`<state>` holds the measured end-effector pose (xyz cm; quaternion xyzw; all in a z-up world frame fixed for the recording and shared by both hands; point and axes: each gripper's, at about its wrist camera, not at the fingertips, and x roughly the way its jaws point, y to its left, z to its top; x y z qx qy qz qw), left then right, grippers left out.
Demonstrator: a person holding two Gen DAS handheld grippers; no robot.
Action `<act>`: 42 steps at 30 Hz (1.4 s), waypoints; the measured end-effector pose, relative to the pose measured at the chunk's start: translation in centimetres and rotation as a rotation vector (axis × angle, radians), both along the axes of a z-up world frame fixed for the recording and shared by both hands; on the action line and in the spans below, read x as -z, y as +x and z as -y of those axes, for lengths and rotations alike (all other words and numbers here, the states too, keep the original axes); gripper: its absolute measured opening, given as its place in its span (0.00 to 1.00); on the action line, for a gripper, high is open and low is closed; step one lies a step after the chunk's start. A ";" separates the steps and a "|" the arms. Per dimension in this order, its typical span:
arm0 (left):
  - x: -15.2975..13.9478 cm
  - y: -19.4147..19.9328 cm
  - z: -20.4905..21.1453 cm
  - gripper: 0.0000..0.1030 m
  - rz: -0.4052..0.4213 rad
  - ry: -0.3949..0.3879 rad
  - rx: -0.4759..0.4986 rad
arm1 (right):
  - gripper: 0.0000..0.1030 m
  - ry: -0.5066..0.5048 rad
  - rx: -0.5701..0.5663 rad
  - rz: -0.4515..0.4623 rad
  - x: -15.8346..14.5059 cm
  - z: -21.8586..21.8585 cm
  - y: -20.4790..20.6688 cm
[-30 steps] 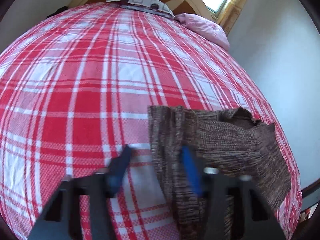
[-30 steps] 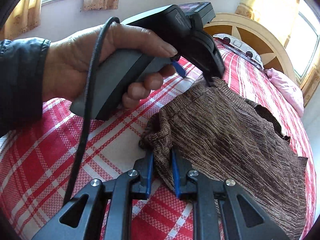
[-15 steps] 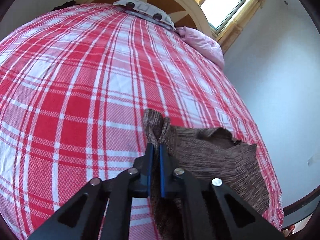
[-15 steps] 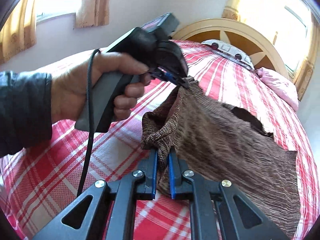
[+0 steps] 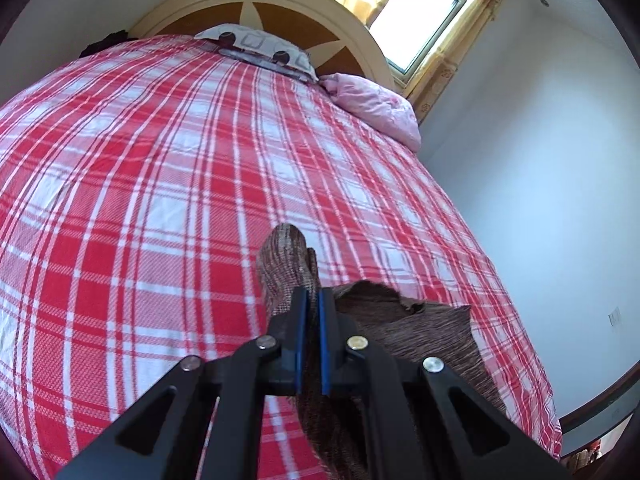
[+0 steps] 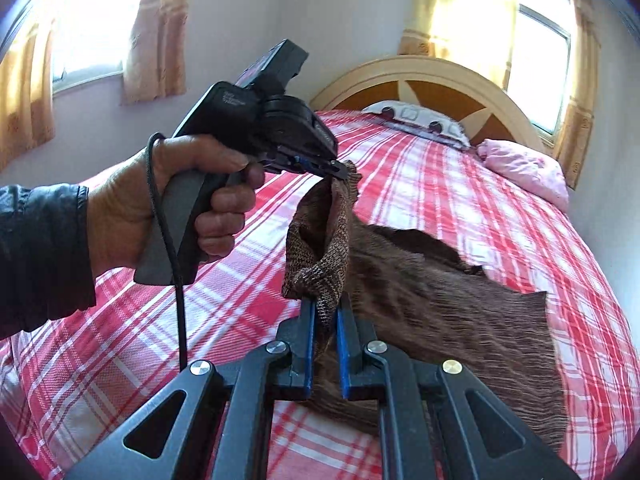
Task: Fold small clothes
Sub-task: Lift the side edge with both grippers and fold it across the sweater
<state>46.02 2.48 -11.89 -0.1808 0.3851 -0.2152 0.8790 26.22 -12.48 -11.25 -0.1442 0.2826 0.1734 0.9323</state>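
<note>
garment [image 6: 460, 308] on bed [image 5: 140, 200] | pillow [image 5: 256, 46] behind, at headboard [image 5: 320, 24]

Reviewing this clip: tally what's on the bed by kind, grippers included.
Brown knit garment: 1
Patterned pillow: 1
Pink bedding bundle: 1
Grippers: 2, left gripper and right gripper, both shut on the garment
Total: 5

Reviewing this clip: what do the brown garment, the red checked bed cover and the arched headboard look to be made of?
Brown garment: a knit, probably wool or acrylic; visible loops and ribbed marl, matte, limp where it hangs.
Red checked bed cover: woven cloth, likely cotton; a fine weave grain shows, matte.
Arched headboard: appears to be wood, cream-painted rim with brown panels and a slight sheen; it could be laminate.
</note>
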 end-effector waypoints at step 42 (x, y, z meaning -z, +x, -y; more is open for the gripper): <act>-1.7 -5.5 26.3 0.34 0.138 0.279 0.371 | 0.09 0.309 0.443 -0.239 4.8 25.0 -3.7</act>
